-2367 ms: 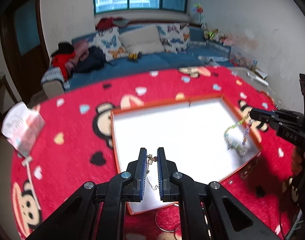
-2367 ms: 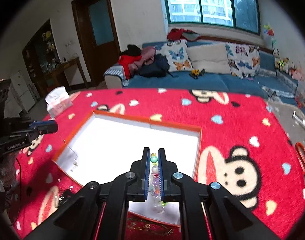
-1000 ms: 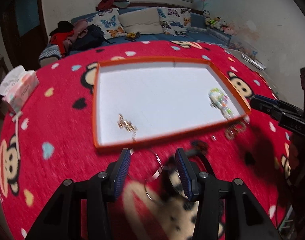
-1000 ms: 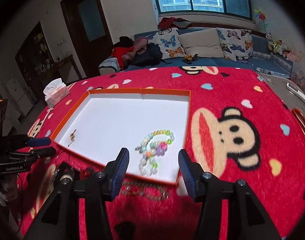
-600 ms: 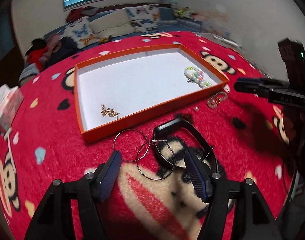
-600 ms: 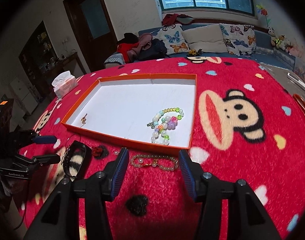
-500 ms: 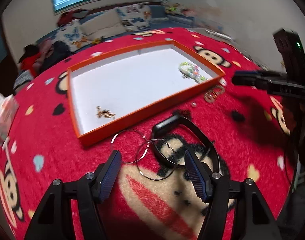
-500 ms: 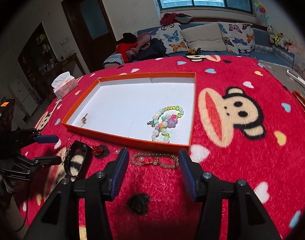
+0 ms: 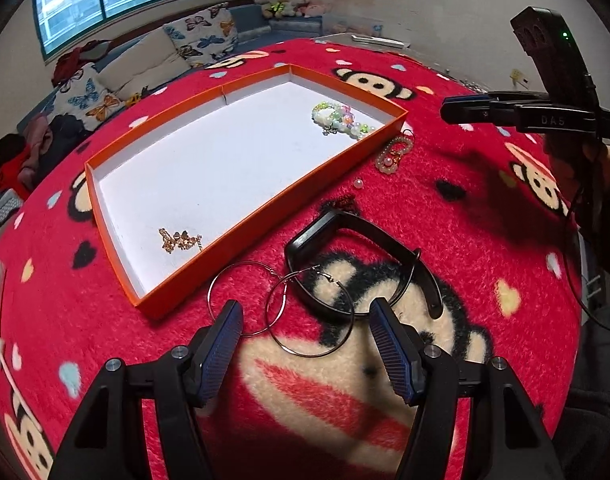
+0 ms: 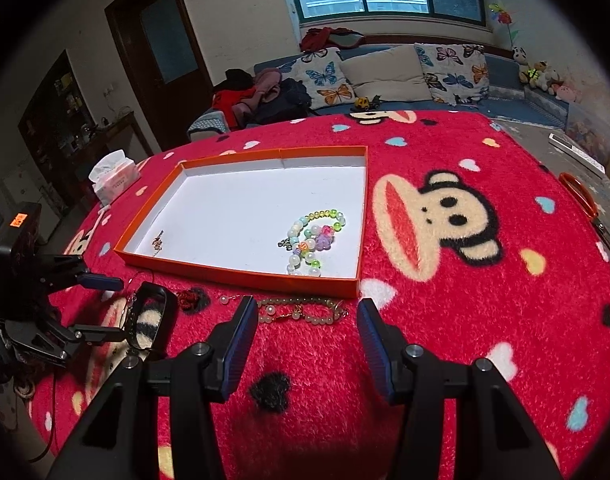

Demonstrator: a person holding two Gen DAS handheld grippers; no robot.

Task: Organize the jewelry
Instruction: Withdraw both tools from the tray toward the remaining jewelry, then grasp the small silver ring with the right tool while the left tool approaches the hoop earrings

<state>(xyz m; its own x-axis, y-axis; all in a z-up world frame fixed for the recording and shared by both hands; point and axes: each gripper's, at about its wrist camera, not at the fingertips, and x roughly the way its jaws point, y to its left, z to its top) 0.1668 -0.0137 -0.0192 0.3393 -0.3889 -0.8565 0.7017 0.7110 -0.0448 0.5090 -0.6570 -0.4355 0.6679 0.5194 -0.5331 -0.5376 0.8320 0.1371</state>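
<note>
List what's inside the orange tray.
The tray holds a colorful bead bracelet near its right wall and a small gold chain at the left end. The near wall hides a floor strip.

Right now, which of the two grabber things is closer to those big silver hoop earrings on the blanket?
Left. The left gripper hangs open right over the hoop earrings, which lie between its fingers. The right gripper is off to the side, open over the pale bead bracelet.

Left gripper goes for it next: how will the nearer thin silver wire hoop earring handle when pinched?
The thin silver hoop earring probably weighs almost nothing. It lies flat in the shaggy red blanket, so the left gripper may slip over it. It overlaps the black wristband, which might drag along.
</note>
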